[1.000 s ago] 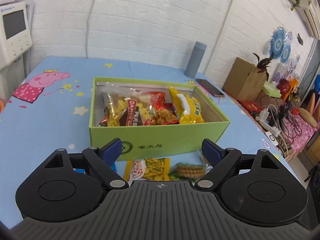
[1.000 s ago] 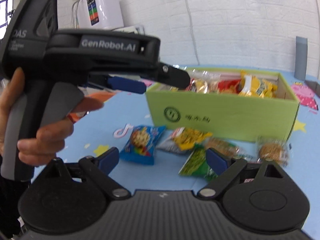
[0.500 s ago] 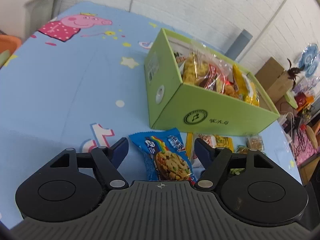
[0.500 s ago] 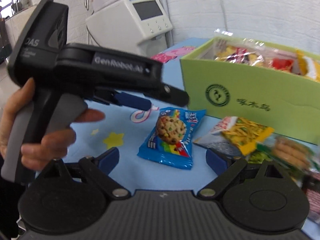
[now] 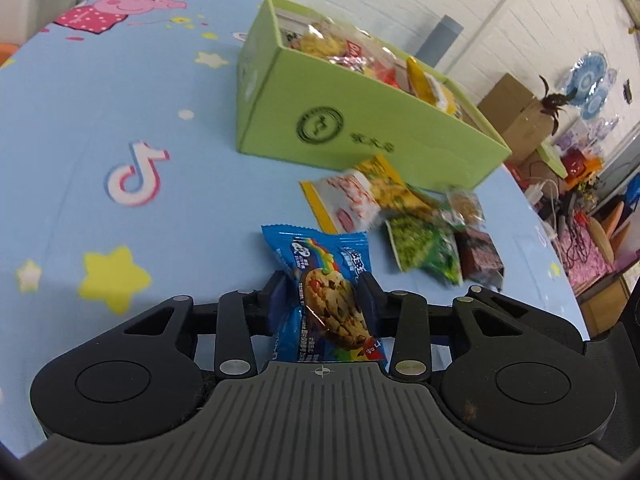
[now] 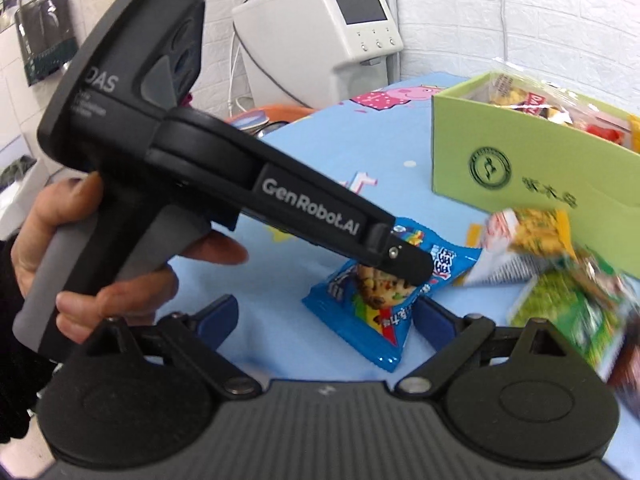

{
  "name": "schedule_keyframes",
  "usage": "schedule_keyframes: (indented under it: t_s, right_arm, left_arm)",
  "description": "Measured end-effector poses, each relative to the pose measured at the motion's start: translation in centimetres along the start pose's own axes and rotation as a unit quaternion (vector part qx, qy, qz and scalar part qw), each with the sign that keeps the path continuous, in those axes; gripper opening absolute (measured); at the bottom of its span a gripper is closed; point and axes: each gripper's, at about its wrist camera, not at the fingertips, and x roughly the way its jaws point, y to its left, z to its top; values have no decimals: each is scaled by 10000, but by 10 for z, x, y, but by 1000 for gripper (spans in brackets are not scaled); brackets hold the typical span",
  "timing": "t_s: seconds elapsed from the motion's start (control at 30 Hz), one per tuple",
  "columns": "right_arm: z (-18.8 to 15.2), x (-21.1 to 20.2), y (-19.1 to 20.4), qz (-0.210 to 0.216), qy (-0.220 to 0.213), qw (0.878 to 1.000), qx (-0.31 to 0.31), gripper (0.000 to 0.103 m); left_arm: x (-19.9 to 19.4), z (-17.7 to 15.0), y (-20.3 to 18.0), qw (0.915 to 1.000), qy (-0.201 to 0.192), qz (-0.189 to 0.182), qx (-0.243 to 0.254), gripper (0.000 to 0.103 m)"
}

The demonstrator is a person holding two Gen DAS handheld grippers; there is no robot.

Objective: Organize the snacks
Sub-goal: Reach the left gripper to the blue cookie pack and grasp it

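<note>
One crinkly blue cookie packet [image 5: 326, 284], left hand-held gripper [image 5: 322, 300] closing on it.

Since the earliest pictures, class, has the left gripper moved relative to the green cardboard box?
Yes. The left gripper has swung off the green cardboard box, down to the blue cookie packet, jaws closing around it.
</note>
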Motion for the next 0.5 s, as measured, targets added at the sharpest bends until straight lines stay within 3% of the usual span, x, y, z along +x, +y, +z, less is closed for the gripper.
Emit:
schedule_keyframes:
  t_s: [0.13, 0.23, 0.33, 0.5]
  right_arm:
    - [-33, -37, 9, -182, 18, 9998, 97, 93]
    - [-48, -60, 12, -519, -62, 9984, 201, 93]
    - [-55, -75, 11, -883, -342, 9946, 420, 93]
    - [-60, -75, 11, -962, -546, 9913, 720, 93]
  left_arm:
    - [-3, -31, -35, 9998, 5, -151, 150, 23]
    - [-4, -37, -50, 9997, -35, -80, 228, 40]
    - [-12, -35, -53, 9994, -178, 94, 281, 49]
    - [-16, -36, -48, 9994, -120, 237, 225, 49]
